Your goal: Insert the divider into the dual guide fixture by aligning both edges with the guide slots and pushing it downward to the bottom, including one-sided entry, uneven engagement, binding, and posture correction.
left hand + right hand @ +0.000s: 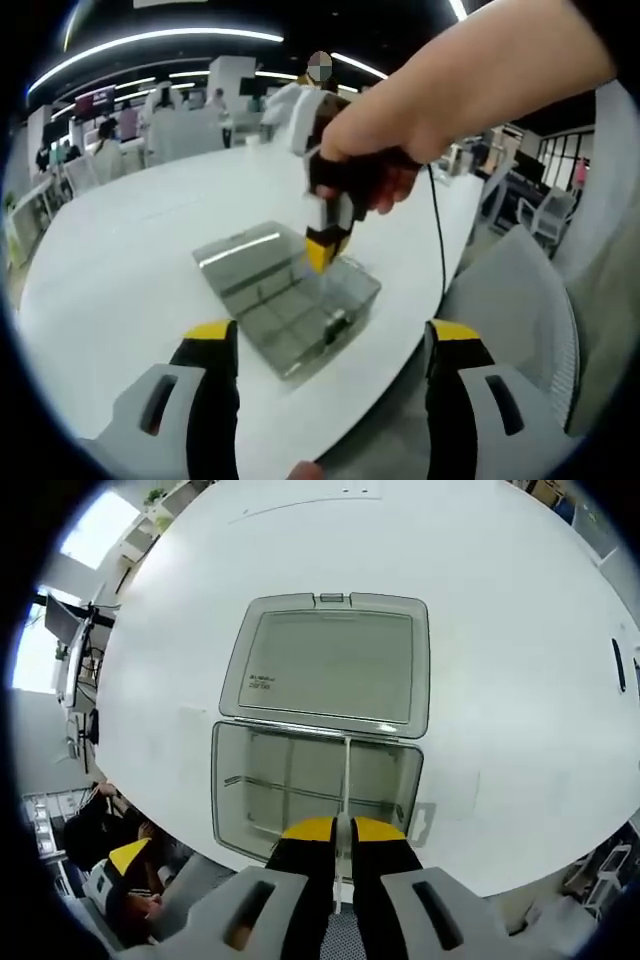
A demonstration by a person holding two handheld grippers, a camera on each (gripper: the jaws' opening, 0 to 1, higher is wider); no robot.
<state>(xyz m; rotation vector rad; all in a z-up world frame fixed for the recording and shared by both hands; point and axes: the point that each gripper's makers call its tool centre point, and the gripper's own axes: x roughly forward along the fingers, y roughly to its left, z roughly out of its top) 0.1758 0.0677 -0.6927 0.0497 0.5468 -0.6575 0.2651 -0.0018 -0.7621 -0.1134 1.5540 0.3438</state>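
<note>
The right gripper [342, 830] pinches the thin clear divider [346, 780], holding it upright inside the open clear box [232, 780] directly below its tips on the white table [500, 630]. The left gripper [330, 335] hangs spread wide, the box ahead between its jaws.

Left gripper [330, 345] hangs back, jaws spread wide apart with nothing between them. Right gripper [343, 830] points straight down, yellow-tipped jaws pinched nearly together; the person's hand [385, 160] wraps its grip from the right, forearm reaching in.
</note>
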